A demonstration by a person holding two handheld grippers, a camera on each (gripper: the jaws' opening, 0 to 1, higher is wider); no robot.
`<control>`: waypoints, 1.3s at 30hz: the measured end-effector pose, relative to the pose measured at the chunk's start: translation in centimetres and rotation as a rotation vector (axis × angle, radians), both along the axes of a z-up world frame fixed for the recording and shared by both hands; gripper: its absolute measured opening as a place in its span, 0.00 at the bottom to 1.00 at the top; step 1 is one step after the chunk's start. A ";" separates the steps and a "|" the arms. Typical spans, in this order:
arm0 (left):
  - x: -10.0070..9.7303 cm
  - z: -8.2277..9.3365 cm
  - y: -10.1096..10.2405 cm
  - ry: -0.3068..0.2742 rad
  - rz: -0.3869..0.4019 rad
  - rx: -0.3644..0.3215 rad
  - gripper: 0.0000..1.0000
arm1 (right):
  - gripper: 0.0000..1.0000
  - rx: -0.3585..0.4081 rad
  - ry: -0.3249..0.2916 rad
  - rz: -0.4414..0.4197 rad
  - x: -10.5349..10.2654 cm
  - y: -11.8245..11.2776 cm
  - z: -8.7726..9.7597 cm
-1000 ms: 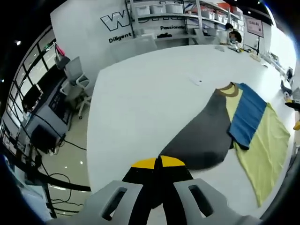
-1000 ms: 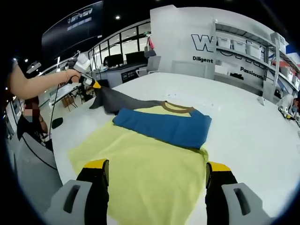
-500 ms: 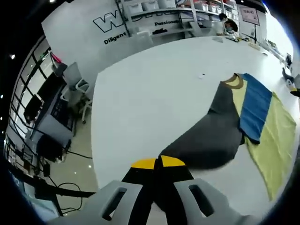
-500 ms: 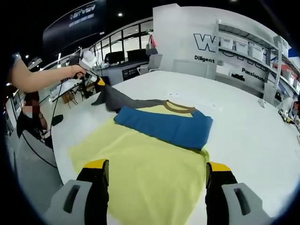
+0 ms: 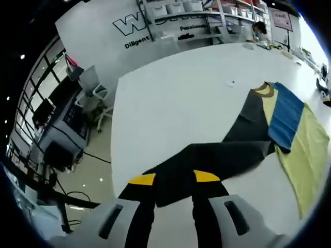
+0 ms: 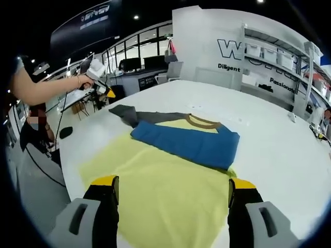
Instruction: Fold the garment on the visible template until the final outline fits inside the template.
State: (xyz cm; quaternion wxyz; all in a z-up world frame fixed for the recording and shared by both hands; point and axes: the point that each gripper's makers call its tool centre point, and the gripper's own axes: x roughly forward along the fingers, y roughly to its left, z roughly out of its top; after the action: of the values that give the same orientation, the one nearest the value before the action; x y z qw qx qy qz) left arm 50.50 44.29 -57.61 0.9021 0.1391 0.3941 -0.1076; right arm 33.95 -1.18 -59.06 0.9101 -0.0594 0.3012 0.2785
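A yellow shirt lies flat on the white table, with a brown collar. Its blue sleeve is folded across the chest. The grey sleeve stretches out flat toward the table's edge. My left gripper is open, jaws apart over the grey cuff. In the right gripper view it is the left gripper, held in a person's hand just off the grey sleeve. My right gripper stands open over the shirt's yellow hem, holding nothing.
The table's edge drops to a floor with an office chair and desks. Shelves line the back wall. A small item lies on the table beyond the collar. A person's arm reaches in from the left.
My left gripper has opened and let go of the grey sleeve, which now lies flat and stretched out on the table. The right gripper has barely moved.
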 end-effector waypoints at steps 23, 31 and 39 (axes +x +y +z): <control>-2.6 -3.8 5.3 -0.003 0.181 -0.022 0.47 | 0.97 -0.028 0.000 0.049 -0.4 2.2 0.3; -1.2 -8.6 8.8 0.031 0.373 -0.169 0.42 | 0.99 0.052 0.016 0.077 -1.3 3.5 0.7; -1.5 -9.8 9.5 0.057 0.404 -0.149 0.36 | 0.98 0.059 0.009 0.054 -1.1 3.0 1.1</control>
State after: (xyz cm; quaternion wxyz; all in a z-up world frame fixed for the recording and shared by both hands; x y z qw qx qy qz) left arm 49.01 53.75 -67.40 0.9016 -0.0129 0.4302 0.0427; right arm 32.85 1.84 -57.97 0.9022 -0.0395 0.2952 0.3120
